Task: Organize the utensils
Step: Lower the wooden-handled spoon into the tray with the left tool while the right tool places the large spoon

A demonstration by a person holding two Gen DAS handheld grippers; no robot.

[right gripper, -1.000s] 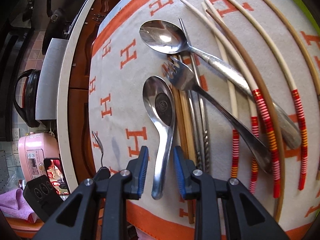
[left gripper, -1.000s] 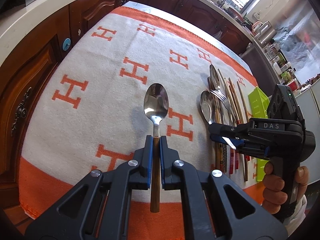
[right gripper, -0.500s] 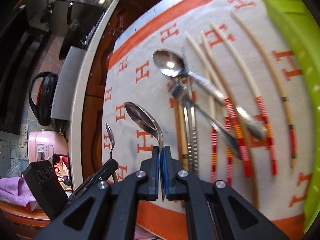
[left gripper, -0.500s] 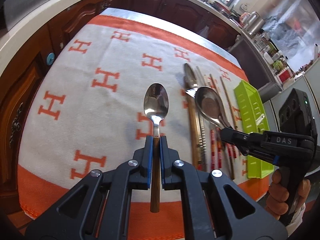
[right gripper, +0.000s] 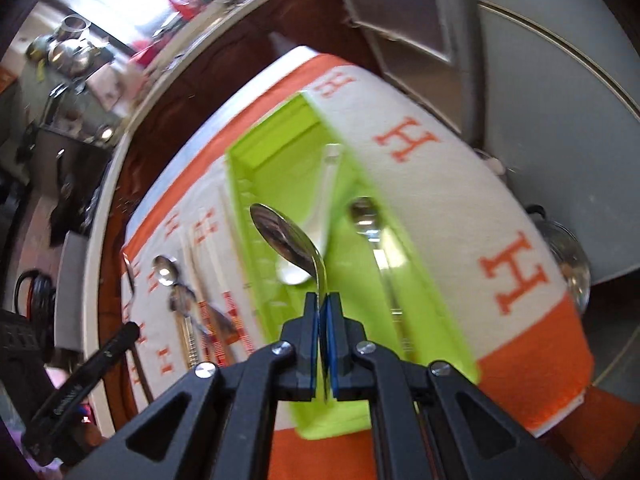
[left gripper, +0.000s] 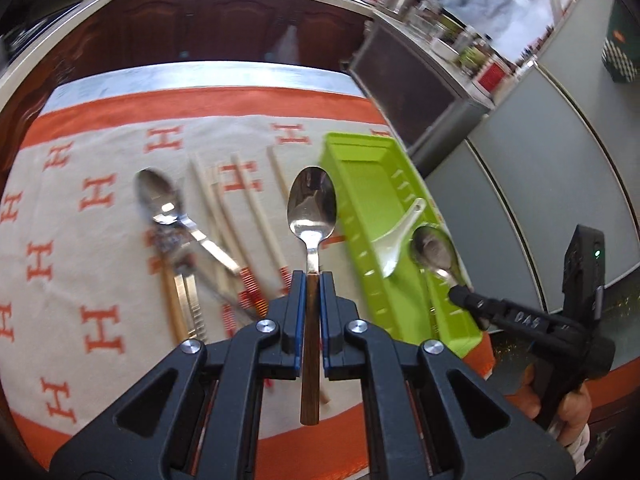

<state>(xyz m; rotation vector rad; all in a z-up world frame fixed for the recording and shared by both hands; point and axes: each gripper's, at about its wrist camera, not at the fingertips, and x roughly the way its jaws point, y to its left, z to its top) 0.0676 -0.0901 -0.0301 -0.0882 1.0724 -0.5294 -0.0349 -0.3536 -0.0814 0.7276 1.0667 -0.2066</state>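
Note:
My left gripper [left gripper: 312, 280] is shut on a wooden-handled metal spoon [left gripper: 312, 208] and holds it above the cloth, just left of the green tray [left gripper: 360, 168]. My right gripper [right gripper: 322, 300] is shut on a steel soup spoon [right gripper: 286, 240] and holds it over the green tray [right gripper: 272, 148]; it shows in the left wrist view [left gripper: 460, 294] with its spoon [left gripper: 434, 246]. A white ceramic spoon [left gripper: 396, 240] lies in the tray, and a long metal spoon [right gripper: 374, 240] lies there too. A spoon [left gripper: 158, 196], a fork and several chopsticks [left gripper: 256, 208] lie on the cloth.
The white and orange H-pattern cloth [left gripper: 100, 240] covers the table. Dark wooden cabinets [left gripper: 200, 28] stand behind it. A grey appliance [left gripper: 540, 160] stands at the right past the table edge. A kettle and pots [right gripper: 72, 48] sit on the far counter.
Both grippers have swung right, toward the green tray. The right gripper closed on the soup spoon, lifted it off the cloth and carried it over the tray. The left still holds its spoon.

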